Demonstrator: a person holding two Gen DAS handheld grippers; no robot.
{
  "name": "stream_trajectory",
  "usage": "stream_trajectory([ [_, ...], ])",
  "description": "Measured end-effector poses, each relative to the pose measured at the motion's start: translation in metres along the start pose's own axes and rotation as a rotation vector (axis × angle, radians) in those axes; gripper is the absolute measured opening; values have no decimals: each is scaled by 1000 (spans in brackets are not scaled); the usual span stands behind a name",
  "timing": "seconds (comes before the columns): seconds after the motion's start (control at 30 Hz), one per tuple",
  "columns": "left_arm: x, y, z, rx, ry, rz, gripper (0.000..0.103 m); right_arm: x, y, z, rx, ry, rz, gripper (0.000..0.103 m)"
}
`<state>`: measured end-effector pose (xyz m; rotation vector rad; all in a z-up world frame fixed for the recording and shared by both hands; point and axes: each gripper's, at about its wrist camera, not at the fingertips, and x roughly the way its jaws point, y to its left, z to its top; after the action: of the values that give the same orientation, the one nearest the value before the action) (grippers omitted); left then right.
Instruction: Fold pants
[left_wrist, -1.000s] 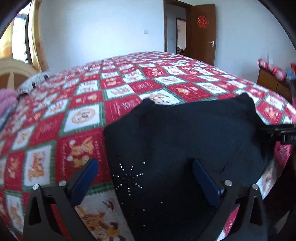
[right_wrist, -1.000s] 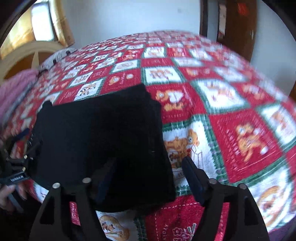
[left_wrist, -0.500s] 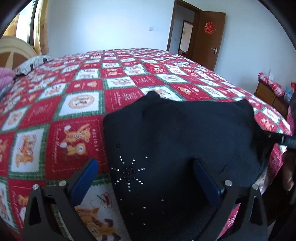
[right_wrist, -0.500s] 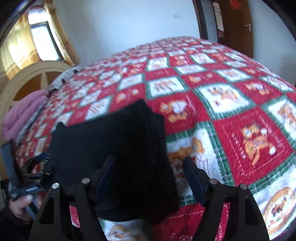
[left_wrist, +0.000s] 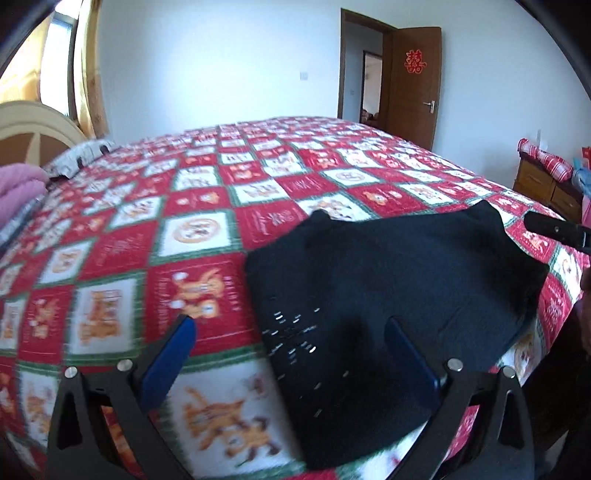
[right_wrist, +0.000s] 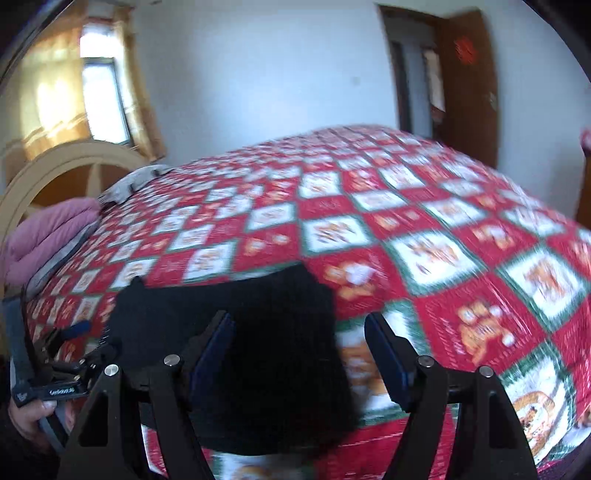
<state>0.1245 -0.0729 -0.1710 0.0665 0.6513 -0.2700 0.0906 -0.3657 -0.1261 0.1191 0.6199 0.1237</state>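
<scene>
On bed (left_wrist: 207, 229) near edge: pants (left_wrist: 388, 280) lie flat, folded small, so fold looks done. Left claw (left_wrist: 288, 354) wide, holds nothing, above pants. Right claw (right_wrist: 299, 347) wide too, empty, over pants' right edge. Both seem let go, no pull needed.

red double-happiness sign 囍 on the brown door (left_wrist: 413, 85); quilt lettering unreadable

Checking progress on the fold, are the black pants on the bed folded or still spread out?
Folded: the black pants lie as one compact block on the bedspread, no separate legs showing.
</scene>
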Motion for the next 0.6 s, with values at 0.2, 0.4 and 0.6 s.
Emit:
stream_trajectory([
  [0.2, 4, -2, -26, 64, 52, 17, 103, 25, 74, 8, -128, 59, 155, 74],
  [0.4, 18, 10, -32, -3, 91, -28, 103, 104, 129, 16, -209, 195, 118, 74],
  [0.6, 12, 10, -27, -20, 79, -39, 103, 111, 121, 16, -189, 225, 117, 76],
])
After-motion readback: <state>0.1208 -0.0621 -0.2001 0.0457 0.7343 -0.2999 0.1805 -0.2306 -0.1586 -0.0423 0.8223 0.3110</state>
